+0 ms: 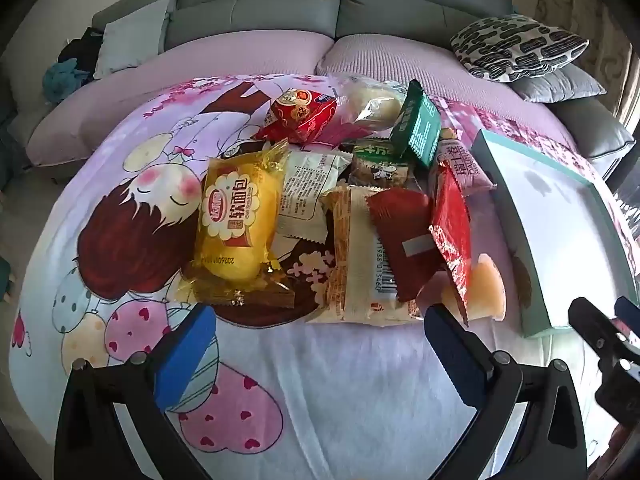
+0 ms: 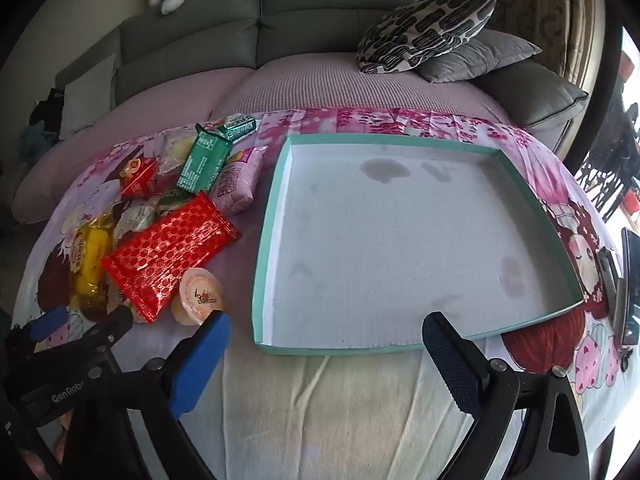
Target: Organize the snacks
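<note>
A teal tray (image 2: 276,200) is seen just ahead of the right gripper (image 2: 326,338), whose fingers are spread wide with nothing between them. The snacks (image 1: 332,200) are heaped beyond the left gripper (image 1: 320,330), its fingers likewise wide and empty, the jelly cup (image 1: 486,286) nearest its right finger.

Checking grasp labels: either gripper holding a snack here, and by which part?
Nothing is held. The left gripper and right gripper are both open and empty, above the cloth short of the snack pile and box.
</note>
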